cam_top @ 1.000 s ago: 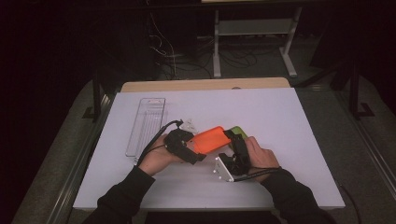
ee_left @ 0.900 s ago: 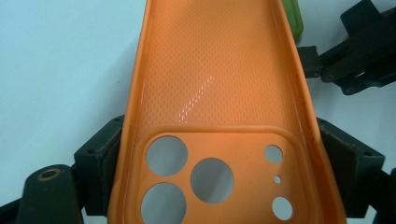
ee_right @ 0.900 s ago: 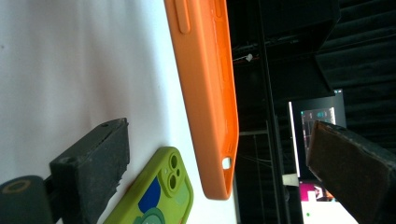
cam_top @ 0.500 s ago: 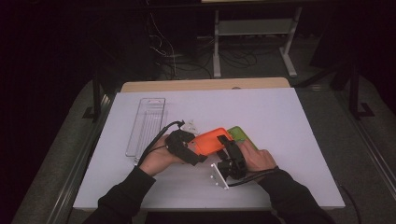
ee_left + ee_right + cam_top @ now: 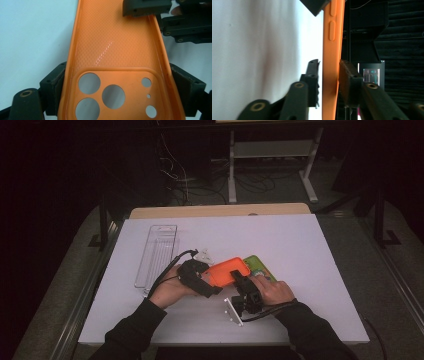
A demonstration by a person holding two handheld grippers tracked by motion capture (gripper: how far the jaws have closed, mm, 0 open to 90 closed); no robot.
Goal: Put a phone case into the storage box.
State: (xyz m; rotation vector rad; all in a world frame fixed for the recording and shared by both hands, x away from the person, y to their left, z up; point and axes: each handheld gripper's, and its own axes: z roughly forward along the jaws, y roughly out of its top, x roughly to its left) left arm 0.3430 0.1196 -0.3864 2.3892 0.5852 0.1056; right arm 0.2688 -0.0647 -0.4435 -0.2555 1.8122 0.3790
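High view: the orange phone case (image 5: 229, 270) is held just above the white tabletop (image 5: 310, 250), near its front middle. The left gripper (image 5: 212, 282) holds the case's near-left end; the right gripper (image 5: 243, 281) meets the case's front edge. Touching the case's right side lies a green flat object (image 5: 260, 266), possibly a phone; the view is too coarse to confirm. To the case's left lie a small white part (image 5: 204, 255) and, farther left, a clear ribbed plastic tray (image 5: 157, 252).

Left gripper view: the inside of the case (image 5: 112, 50) shows a fine dimpled texture, a glossy raised rim and round camera cut-outs. The left gripper's fingers (image 5: 56, 82) press on both long edges, gripping the case across its width.

Right gripper view: the case (image 5: 332, 65) appears edge-on, showing moulded oblong side buttons. The right gripper's fingers (image 5: 348, 75) have just been closing and now clamp the thin side wall between them.
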